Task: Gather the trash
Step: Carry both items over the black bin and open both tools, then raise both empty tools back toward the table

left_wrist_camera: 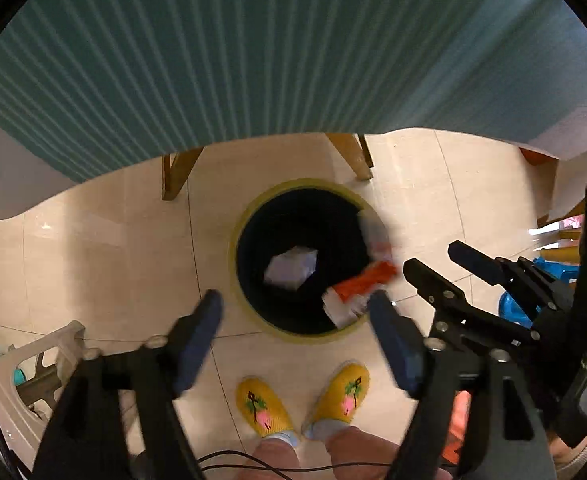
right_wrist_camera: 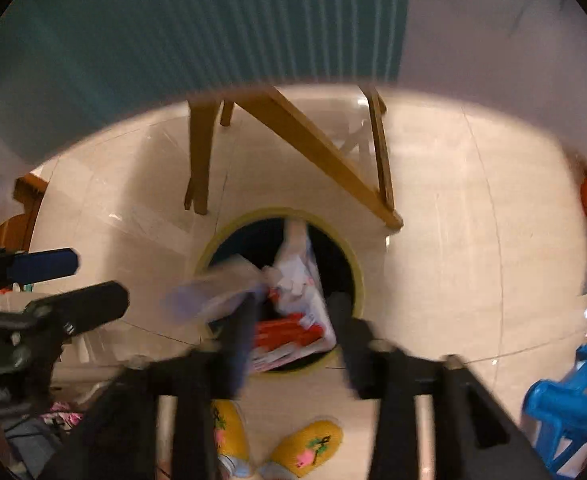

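A round bin [left_wrist_camera: 249, 216] with a yellow-green rim and black liner stands on the tiled floor below both grippers; it also shows in the right wrist view [right_wrist_camera: 353, 260]. A red-and-white wrapper [left_wrist_camera: 357, 288] is blurred over the bin's right rim, apart from any finger. A pale crumpled piece [left_wrist_camera: 291, 266] lies inside the bin. In the right wrist view the red-and-white wrapper [right_wrist_camera: 293, 320] and a blurred clear wrapper [right_wrist_camera: 209, 292] are over the bin mouth. My left gripper [left_wrist_camera: 295, 316] is open and empty. My right gripper [right_wrist_camera: 293, 320] is open; it also shows in the left wrist view [left_wrist_camera: 429, 258].
A teal ribbed tablecloth [left_wrist_camera: 233, 60] hangs over a table with wooden legs [left_wrist_camera: 353, 156] behind the bin. The person's yellow slippers [left_wrist_camera: 261, 406] stand just in front of the bin. A blue plastic stool [right_wrist_camera: 569, 404] is at the right, a white plastic stool [left_wrist_camera: 21, 376] at the left.
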